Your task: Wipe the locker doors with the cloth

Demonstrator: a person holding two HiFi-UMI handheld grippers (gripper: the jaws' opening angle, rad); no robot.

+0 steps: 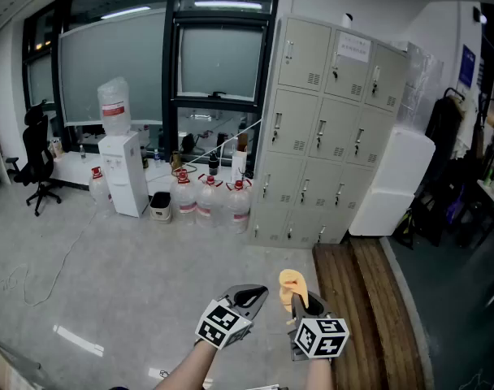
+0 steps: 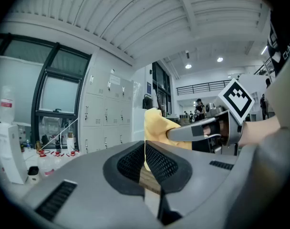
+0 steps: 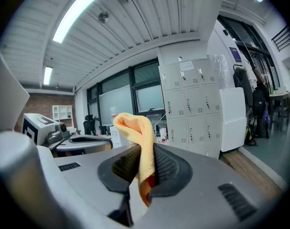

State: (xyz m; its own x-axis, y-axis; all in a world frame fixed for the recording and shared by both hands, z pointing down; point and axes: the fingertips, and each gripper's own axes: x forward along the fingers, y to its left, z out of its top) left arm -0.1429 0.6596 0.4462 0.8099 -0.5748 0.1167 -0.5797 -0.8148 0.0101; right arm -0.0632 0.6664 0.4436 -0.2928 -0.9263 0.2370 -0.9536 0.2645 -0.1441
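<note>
Cloth (image 3: 134,130) stands pinched in jaws of right gripper (image 3: 142,162); left gripper (image 2: 145,157) jaws clenched, empty.

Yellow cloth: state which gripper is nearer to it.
Right. The right gripper clamps the yellow cloth; the left gripper is beside it on the left, shut and apart.

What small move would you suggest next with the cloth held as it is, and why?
Probably step forward and carry the right tongs toward the lockers. The tongs are shut on the cloth, but the lockers stand far ahead across the room, and the cloth is not touching any door.
</note>
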